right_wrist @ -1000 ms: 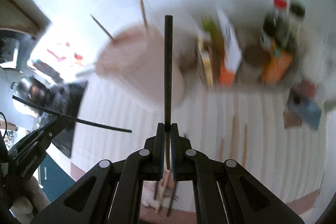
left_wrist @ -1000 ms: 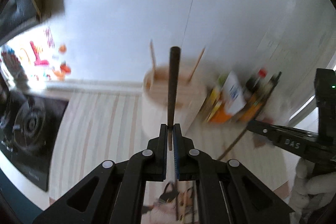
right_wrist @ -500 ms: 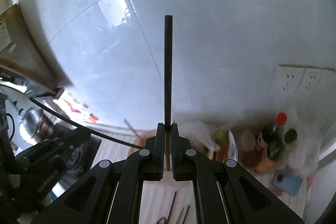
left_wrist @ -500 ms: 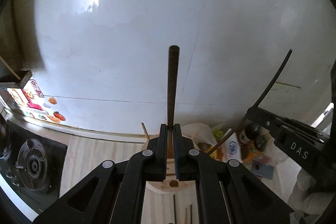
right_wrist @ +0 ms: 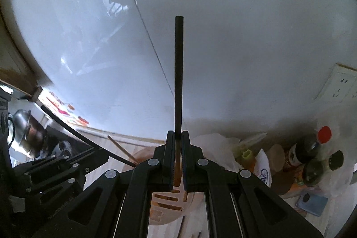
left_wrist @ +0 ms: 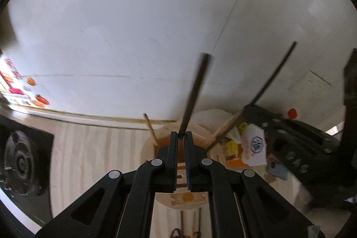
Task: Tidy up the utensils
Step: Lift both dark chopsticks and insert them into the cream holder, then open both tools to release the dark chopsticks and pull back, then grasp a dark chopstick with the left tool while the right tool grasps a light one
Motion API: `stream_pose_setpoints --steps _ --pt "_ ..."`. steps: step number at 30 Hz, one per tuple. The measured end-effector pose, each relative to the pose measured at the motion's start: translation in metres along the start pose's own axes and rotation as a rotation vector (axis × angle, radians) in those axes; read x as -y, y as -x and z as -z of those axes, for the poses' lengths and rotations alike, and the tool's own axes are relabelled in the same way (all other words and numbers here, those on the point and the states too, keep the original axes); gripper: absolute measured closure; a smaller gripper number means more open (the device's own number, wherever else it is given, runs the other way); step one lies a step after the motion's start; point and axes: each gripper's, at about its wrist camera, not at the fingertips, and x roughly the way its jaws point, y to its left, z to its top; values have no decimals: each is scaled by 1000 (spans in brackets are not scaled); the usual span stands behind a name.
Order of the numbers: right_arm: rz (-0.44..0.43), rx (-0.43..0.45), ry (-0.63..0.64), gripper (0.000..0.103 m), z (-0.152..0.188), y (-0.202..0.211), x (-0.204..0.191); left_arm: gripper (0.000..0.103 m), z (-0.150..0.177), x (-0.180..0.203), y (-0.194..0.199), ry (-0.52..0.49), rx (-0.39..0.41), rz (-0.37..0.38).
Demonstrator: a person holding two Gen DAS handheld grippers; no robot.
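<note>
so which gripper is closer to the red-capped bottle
Right. The right gripper sits just left of the red-capped bottle; the left gripper is farther left, beyond it.

left gripper [left_wrist: 181, 135]: jaws nearly together, narrow gap, dark chopstick [left_wrist: 196, 93] at the fingertips leaning right, blurred | right gripper [right_wrist: 177, 137]: jaws clamped on black chopstick [right_wrist: 179, 73], stick straight up along finger axis | both pitched up toward the wall | each gripper visible at the other camera's edge, side by side
</note>
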Motion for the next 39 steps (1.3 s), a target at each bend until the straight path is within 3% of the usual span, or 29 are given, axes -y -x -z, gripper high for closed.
stream_pose_setpoints --steps 5,6,7,8,9,10,11,13,15,16,21,27,29,31,36,39 --pt "-22 -91 9 96 6 -21 1 95 3 -4 10 18 -4 21" --pt "-30 -102 4 94 7 -22 2 94 3 -5 13 21 4 18" --pt "-35 -102 -4 85 8 -20 4 88 4 -5 20 23 16 8" --pt "-35 -99 -10 75 9 -17 7 76 6 -5 26 21 31 -1" --pt "-37 -87 -19 71 11 -12 10 67 9 -7 36 23 59 -17" --pt "-35 -78 -24 69 12 -7 12 44 11 -5 42 26 83 -35" --pt "-29 -69 -26 69 13 -1 14 29 14 -6 48 30 109 -58" --pt "-14 -49 -34 65 18 12 19 23 23 -8 59 36 155 -89" --pt "-3 -44 -43 58 26 26 25 12 36 -15 65 52 186 -131" --pt "13 -39 -50 57 33 33 29 1 42 -17 66 59 195 -139" --pt "56 -4 -96 57 70 56 47 0 81 -10 59 53 200 -204" --pt "104 -15 -160 54 131 70 74 0 133 3 27 36 107 -235" --pt "123 -44 -166 44 153 68 81 0 152 11 11 21 66 -278" --pt "143 -84 -179 44 176 62 92 0 173 11 -9 25 12 -307" --pt "174 -229 -215 44 227 34 117 3 218 12 -63 27 -139 -291" --pt "188 -306 -231 59 256 14 131 18 235 16 -92 5 -225 -269"
